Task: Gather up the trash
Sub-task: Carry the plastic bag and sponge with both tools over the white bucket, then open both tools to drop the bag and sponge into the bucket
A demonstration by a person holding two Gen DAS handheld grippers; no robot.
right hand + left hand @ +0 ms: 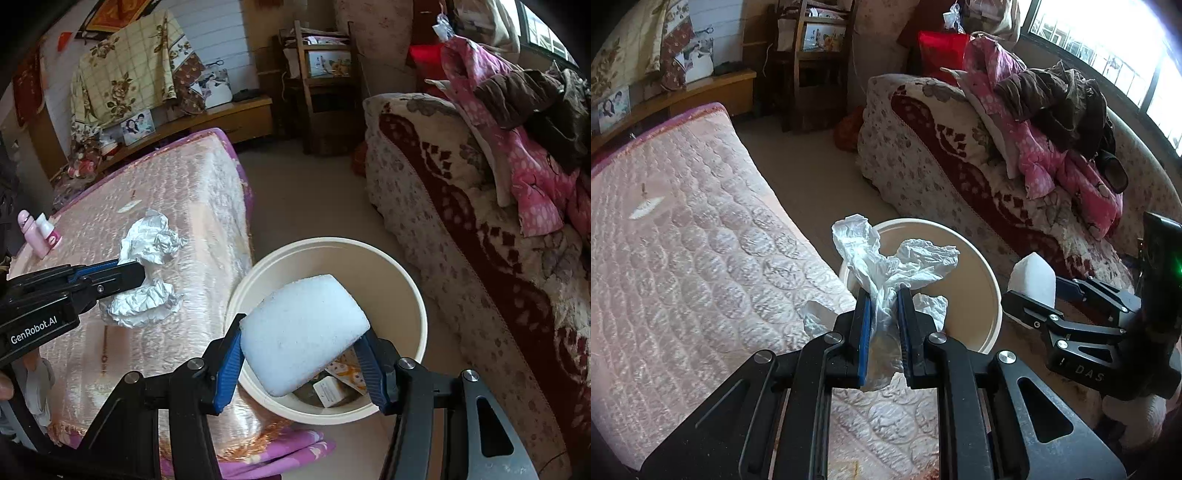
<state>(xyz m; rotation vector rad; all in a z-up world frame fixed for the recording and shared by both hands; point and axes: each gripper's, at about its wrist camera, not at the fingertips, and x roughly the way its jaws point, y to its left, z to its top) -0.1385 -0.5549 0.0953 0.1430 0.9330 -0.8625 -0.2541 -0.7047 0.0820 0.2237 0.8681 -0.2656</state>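
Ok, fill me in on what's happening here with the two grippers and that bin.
A person is collecting trash with two handheld grippers. The left gripper is shut on a crumpled white paper, held over the pink quilted bed beside the cream bin. The right gripper is shut on a white foam block, held above the bin's opening. Some packaging already lies in the bin. Neither piece is dropped yet.
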